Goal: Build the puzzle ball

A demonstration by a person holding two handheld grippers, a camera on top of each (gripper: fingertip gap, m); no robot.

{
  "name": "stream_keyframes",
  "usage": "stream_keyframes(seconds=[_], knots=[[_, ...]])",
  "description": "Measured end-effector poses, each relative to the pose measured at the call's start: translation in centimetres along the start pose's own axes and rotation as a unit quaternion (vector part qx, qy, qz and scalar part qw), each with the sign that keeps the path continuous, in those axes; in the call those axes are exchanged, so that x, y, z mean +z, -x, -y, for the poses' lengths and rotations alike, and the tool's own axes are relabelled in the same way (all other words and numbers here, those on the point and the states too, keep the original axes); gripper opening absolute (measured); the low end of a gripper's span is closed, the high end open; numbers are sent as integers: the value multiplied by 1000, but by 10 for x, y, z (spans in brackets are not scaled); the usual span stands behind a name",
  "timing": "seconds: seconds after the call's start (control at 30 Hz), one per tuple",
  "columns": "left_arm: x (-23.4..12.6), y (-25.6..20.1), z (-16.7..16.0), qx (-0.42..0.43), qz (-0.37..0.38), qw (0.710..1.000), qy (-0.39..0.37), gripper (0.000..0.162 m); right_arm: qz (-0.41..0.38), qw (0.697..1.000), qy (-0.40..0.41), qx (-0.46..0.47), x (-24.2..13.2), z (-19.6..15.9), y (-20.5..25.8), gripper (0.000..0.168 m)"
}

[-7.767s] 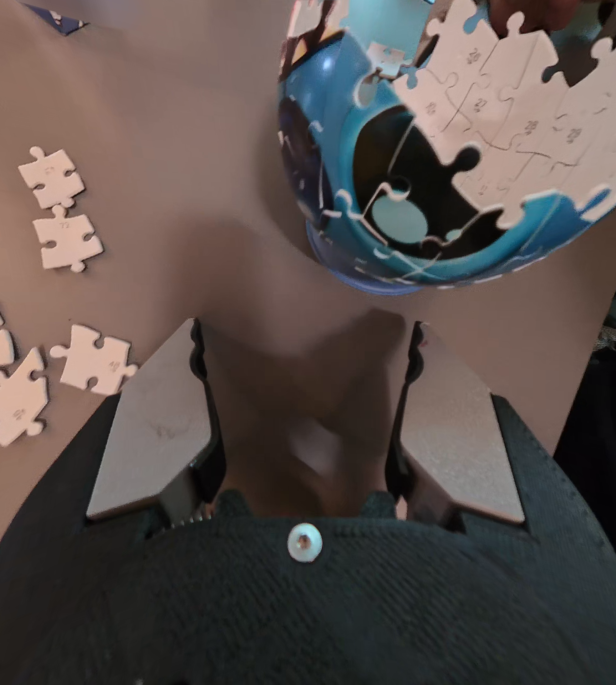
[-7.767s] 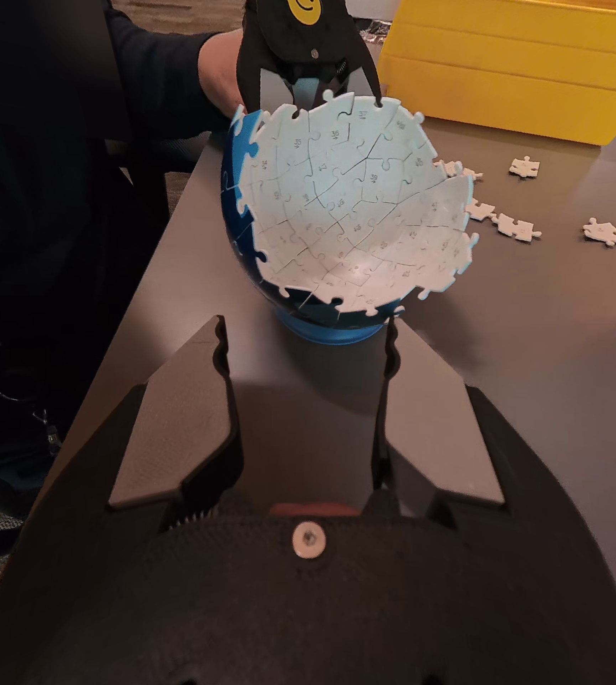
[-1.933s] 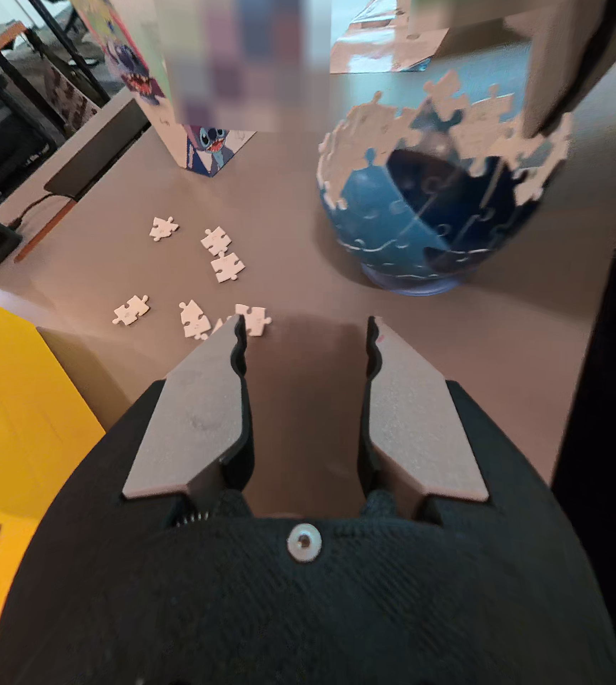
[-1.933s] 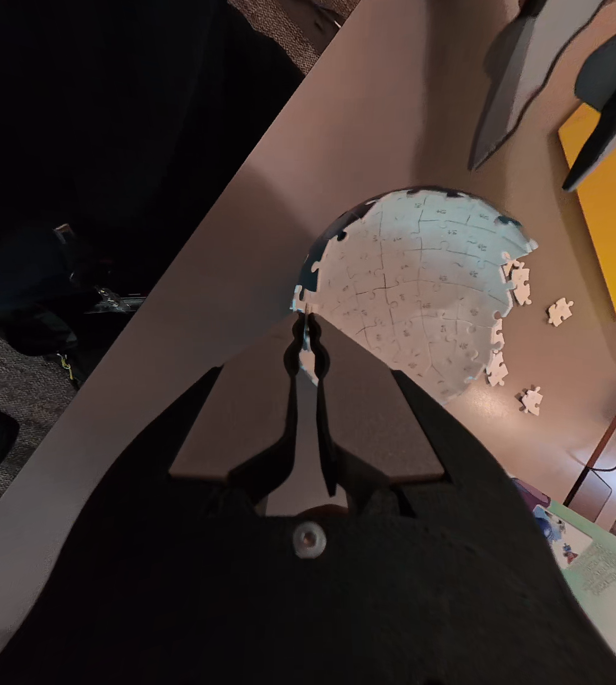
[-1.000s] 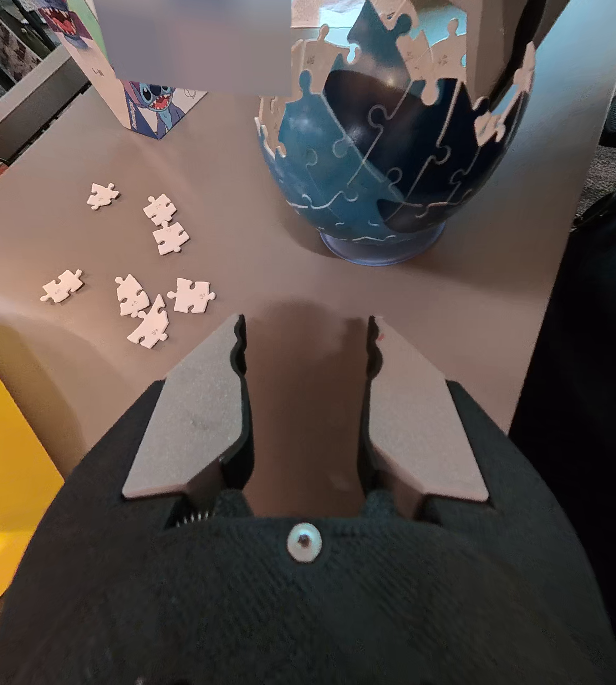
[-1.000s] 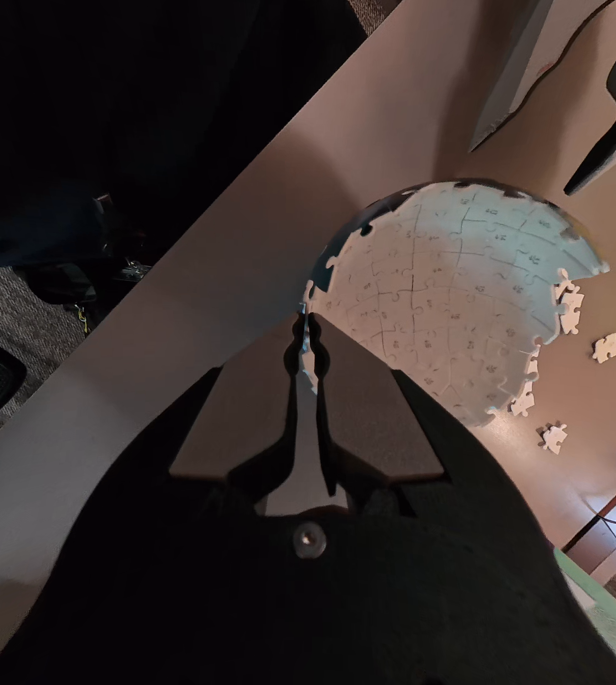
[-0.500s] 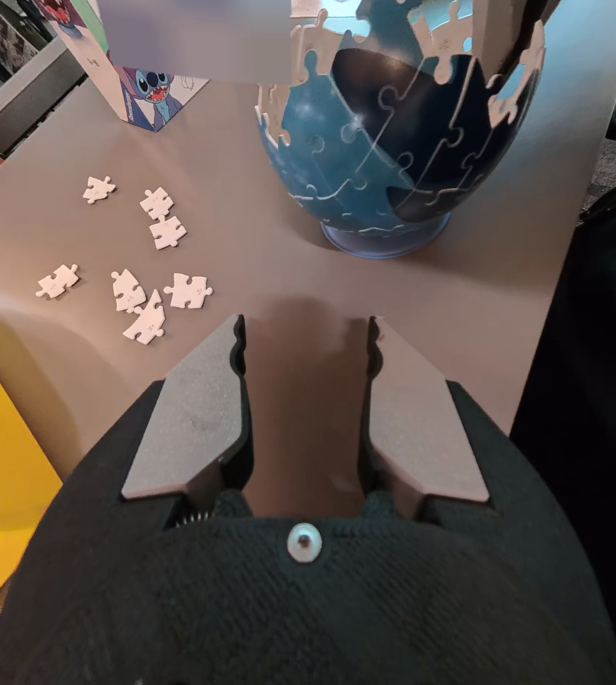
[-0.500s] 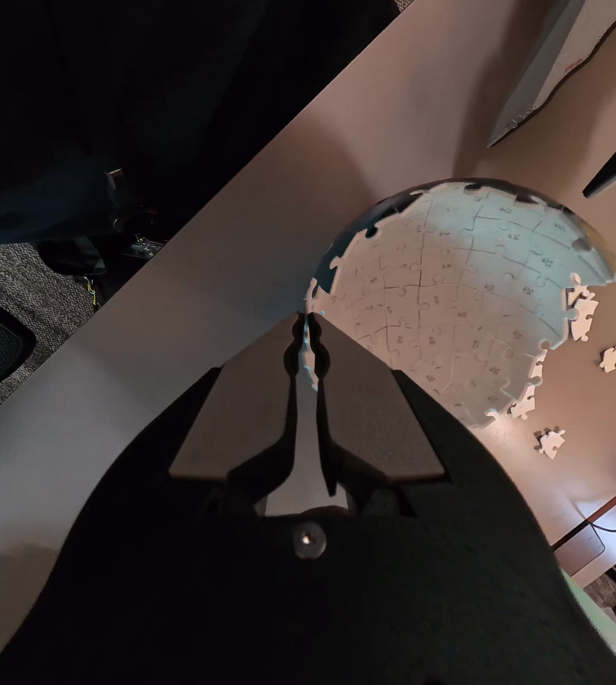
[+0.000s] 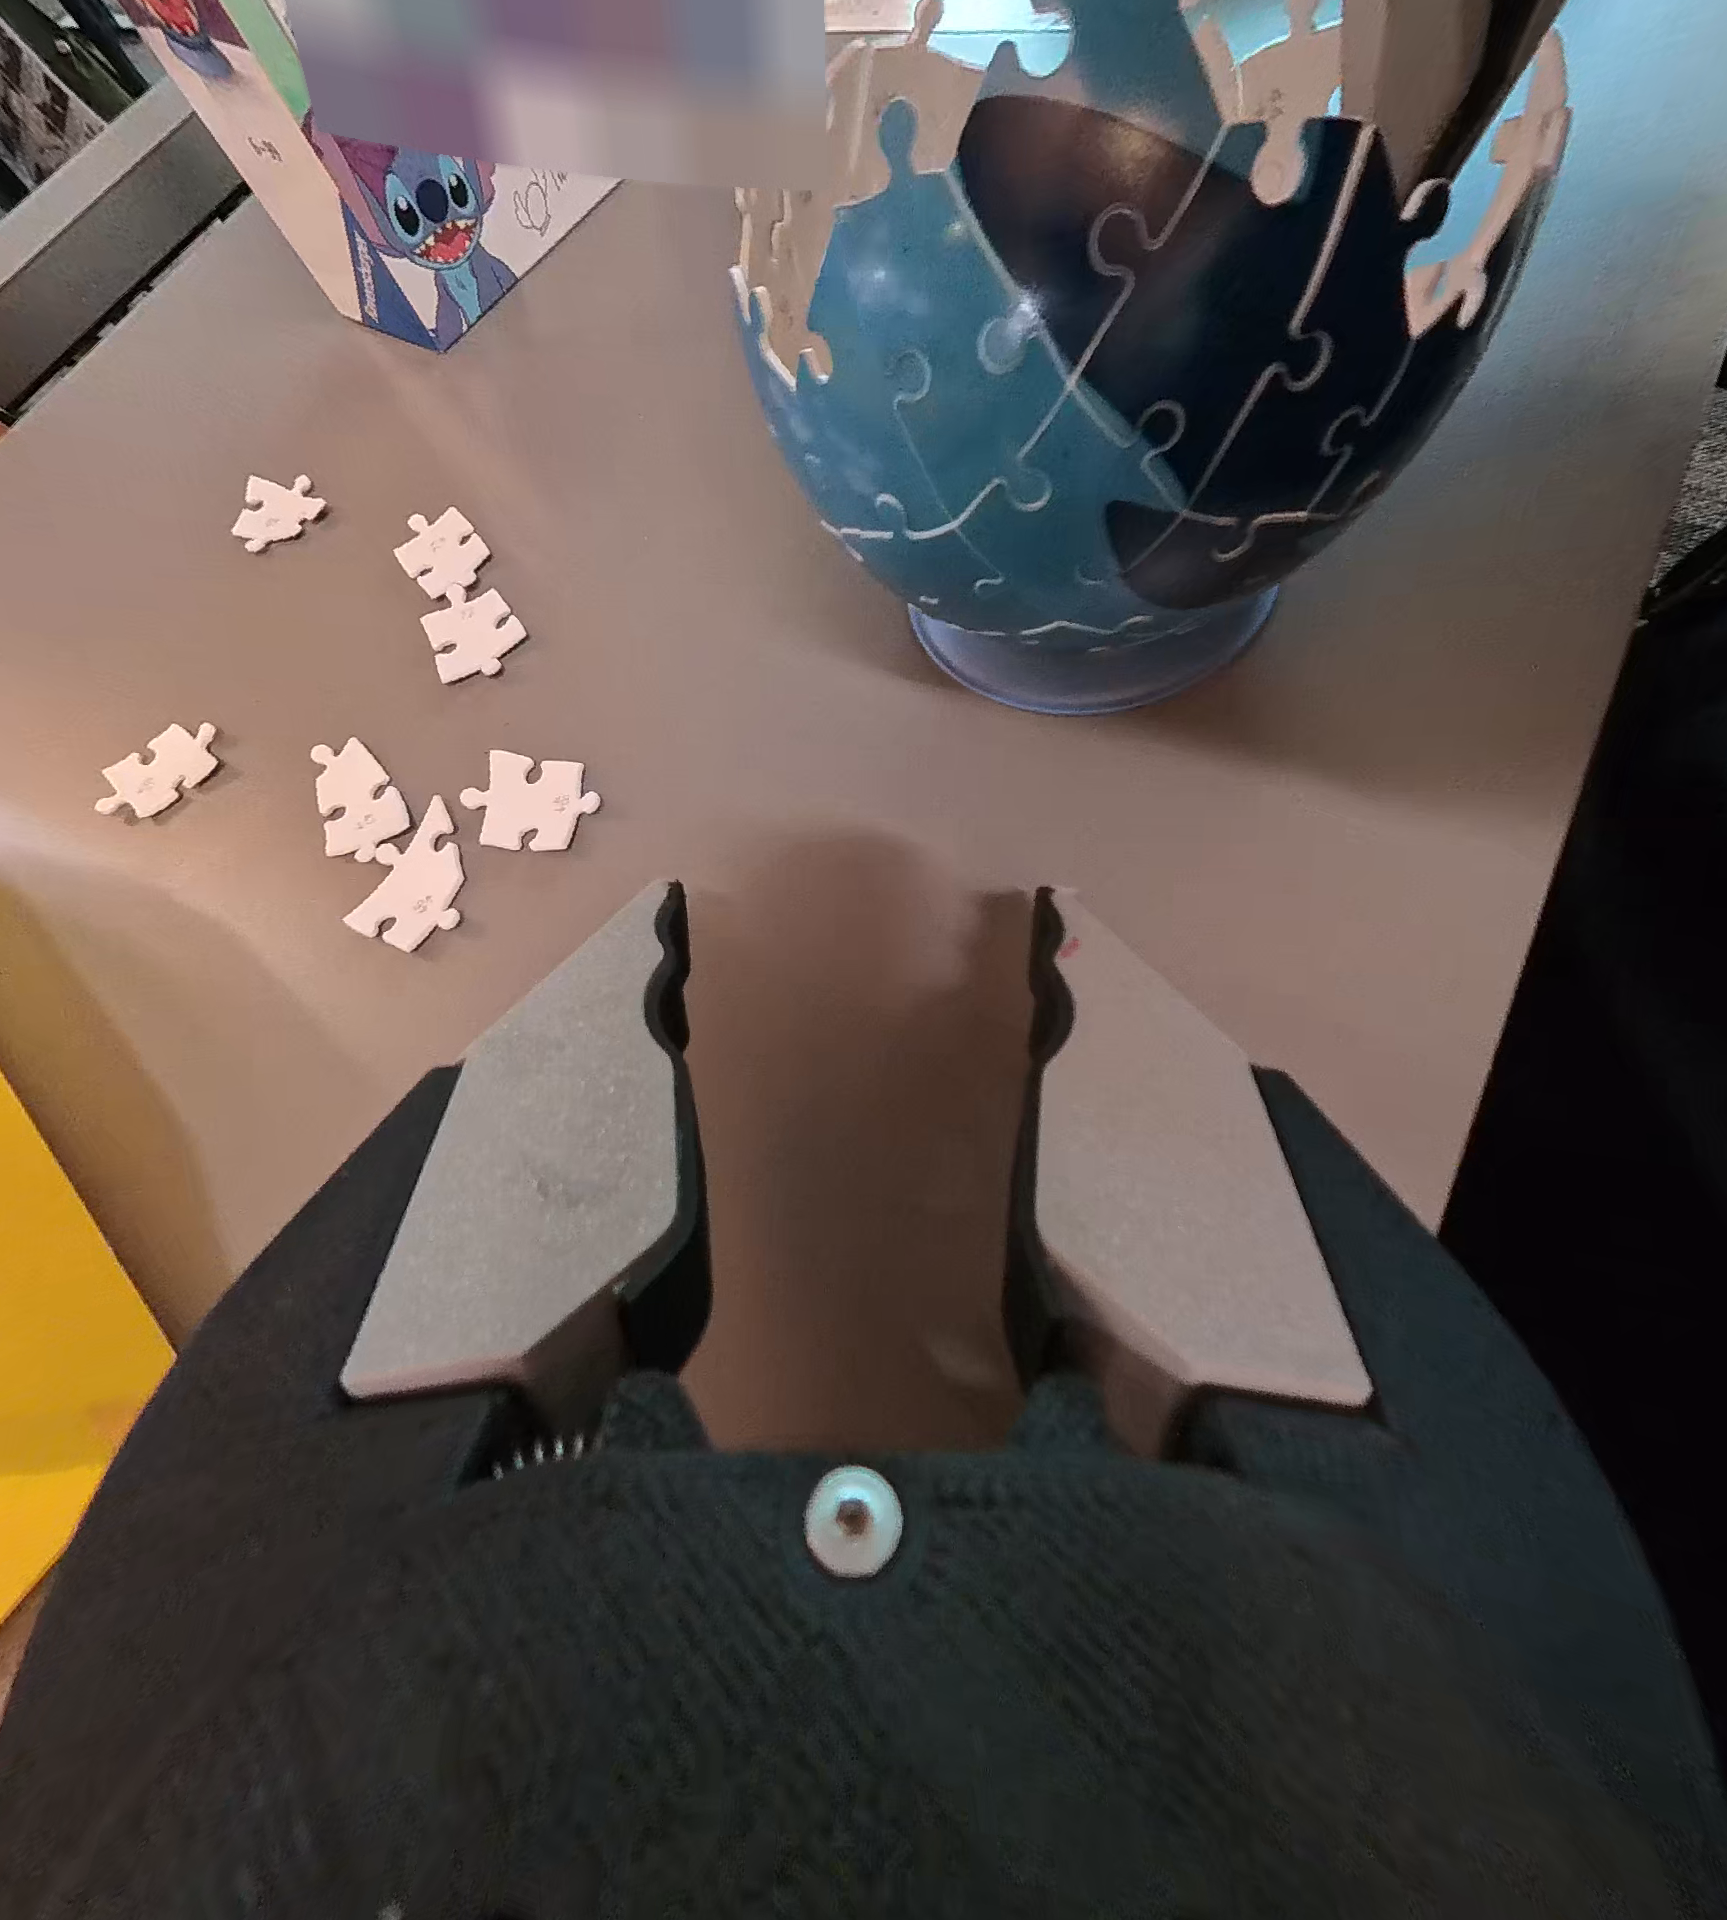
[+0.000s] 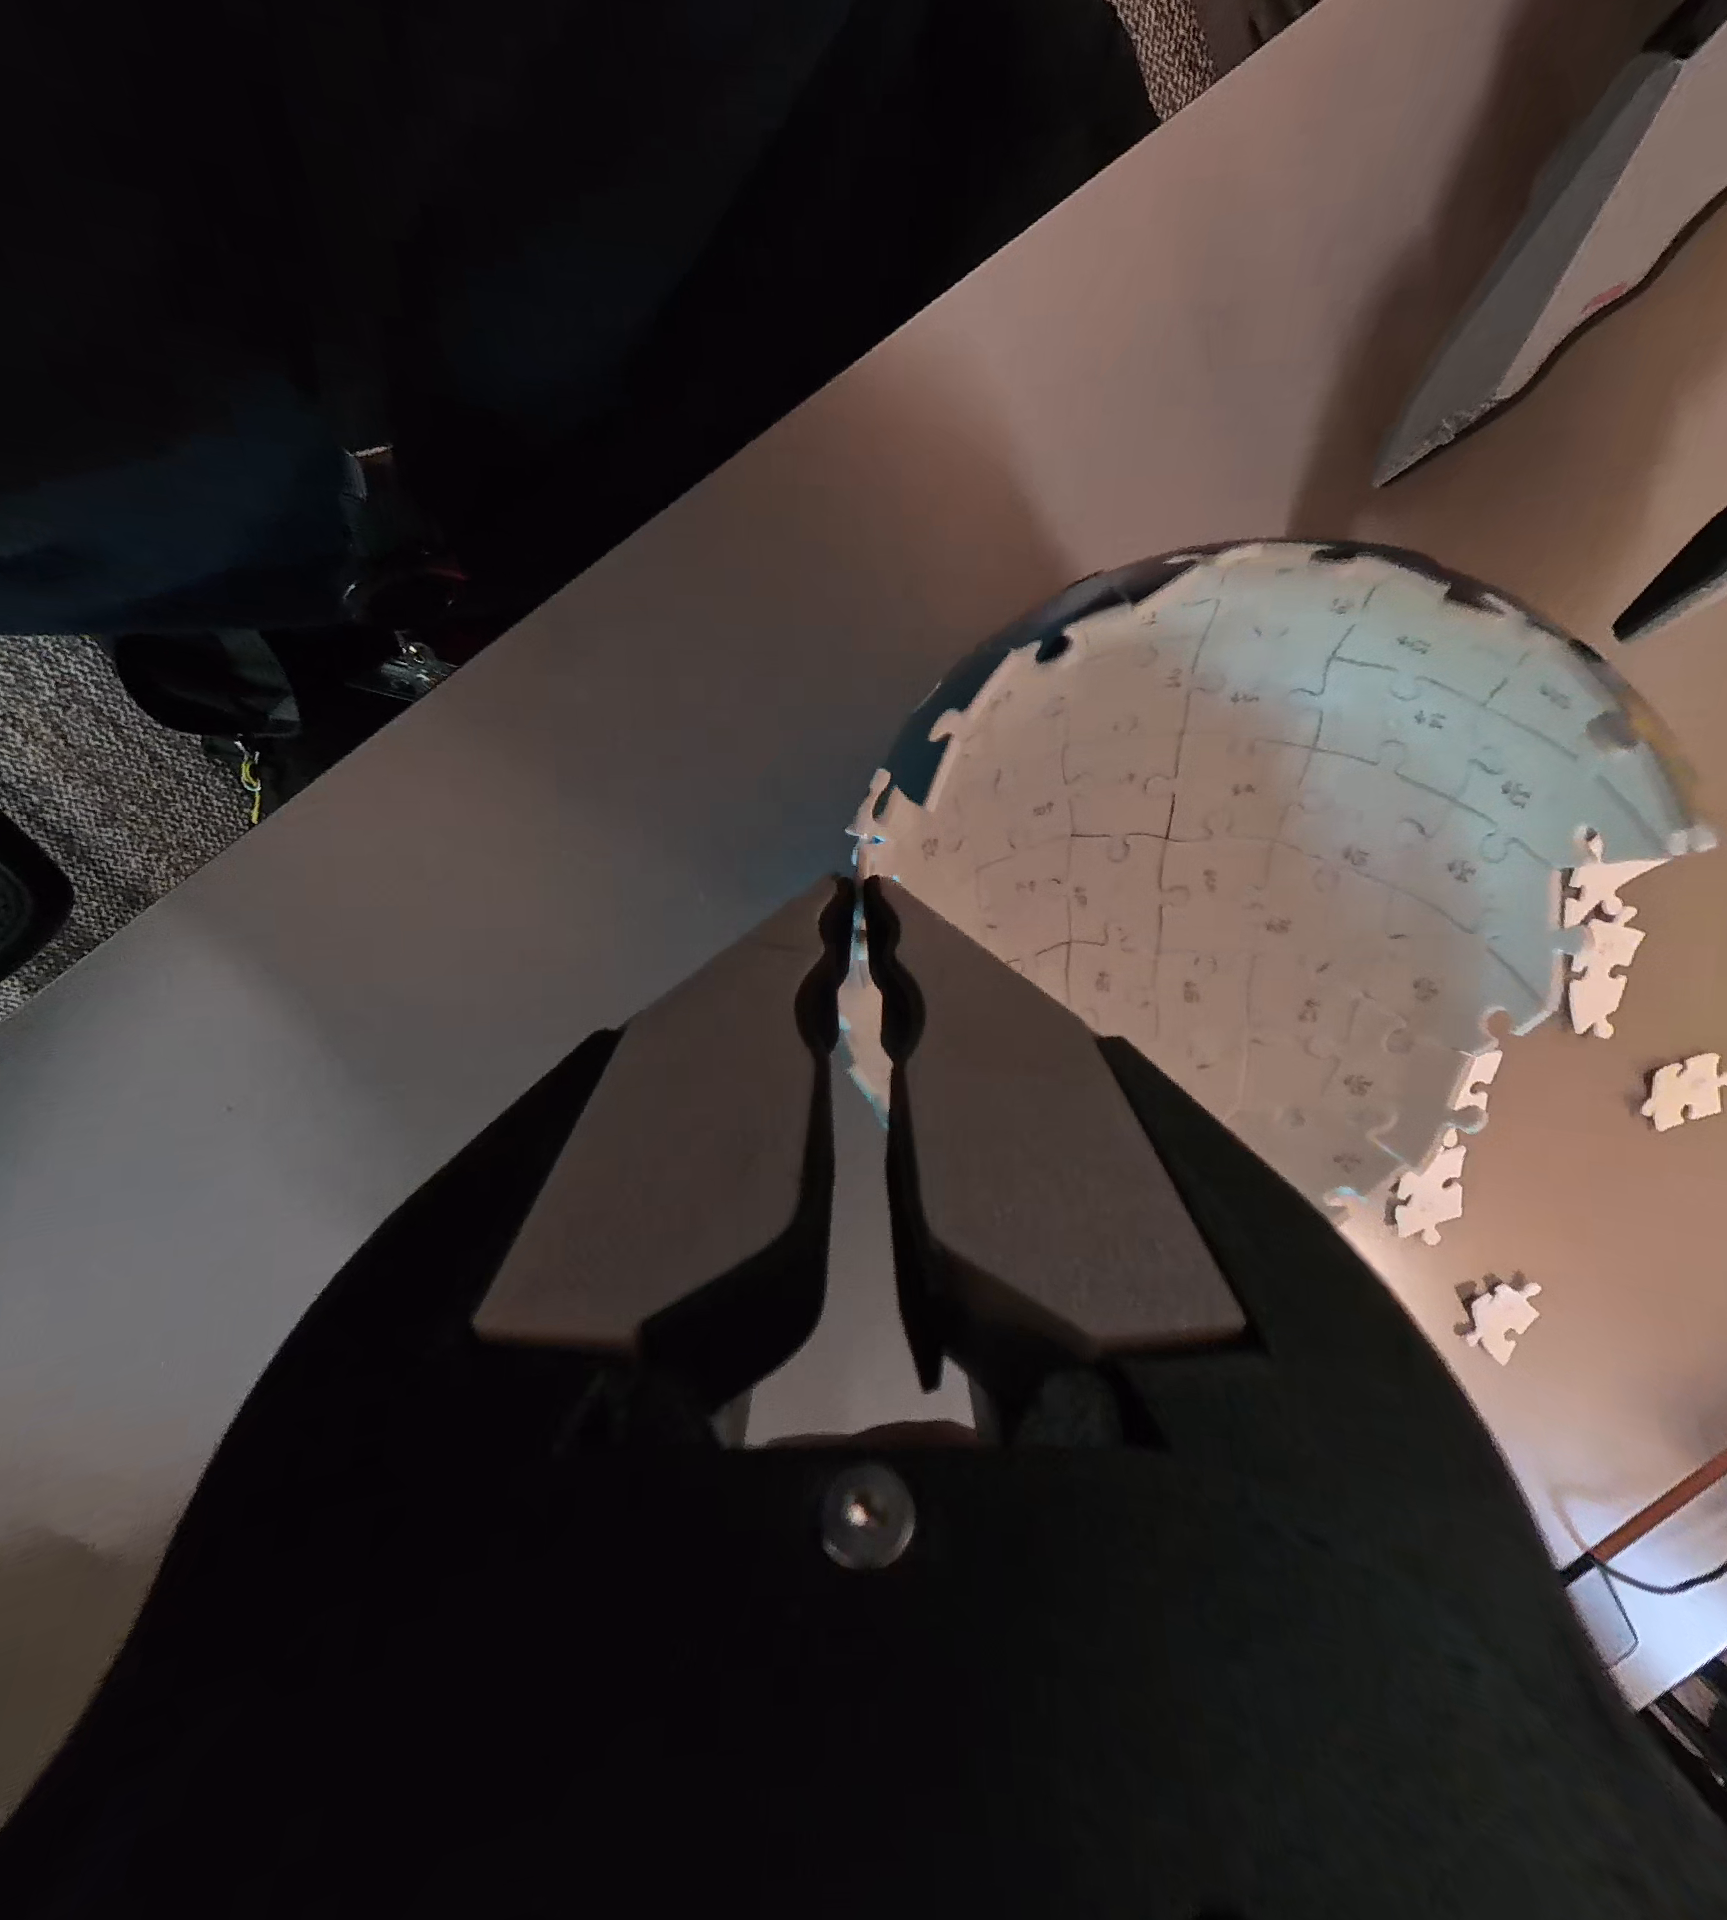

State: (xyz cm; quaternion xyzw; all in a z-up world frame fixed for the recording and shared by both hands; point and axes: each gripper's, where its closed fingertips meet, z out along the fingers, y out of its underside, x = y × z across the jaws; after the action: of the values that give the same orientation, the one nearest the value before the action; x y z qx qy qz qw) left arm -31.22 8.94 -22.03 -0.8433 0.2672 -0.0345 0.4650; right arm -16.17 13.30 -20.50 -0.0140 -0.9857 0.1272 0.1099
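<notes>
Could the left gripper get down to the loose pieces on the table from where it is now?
Probably yes. The left gripper is open and empty, and the loose pieces lie flat just ahead to its left on bare table, apart from the puzzle ball.

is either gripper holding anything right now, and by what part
The right gripper is shut on the jagged rim of the half-built puzzle ball. The left gripper is open and empty above the table.

We see the puzzle ball (image 9: 1098,416) approx half built, an open blue shell w/ white inner face (image 10: 1306,883) and jagged rim, upright on its blue ring base (image 9: 1087,675) on the table, w/ loose white pieces (image 9: 423,790) lying near, face down.
</notes>
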Motion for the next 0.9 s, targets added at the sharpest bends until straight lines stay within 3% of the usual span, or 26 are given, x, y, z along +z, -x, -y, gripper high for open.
stream_keyframes(seconds=[0.9], knots=[[3,-5,-2,-2,-6,1000,9,66,-19,999,13,25,1,0,2,0]])
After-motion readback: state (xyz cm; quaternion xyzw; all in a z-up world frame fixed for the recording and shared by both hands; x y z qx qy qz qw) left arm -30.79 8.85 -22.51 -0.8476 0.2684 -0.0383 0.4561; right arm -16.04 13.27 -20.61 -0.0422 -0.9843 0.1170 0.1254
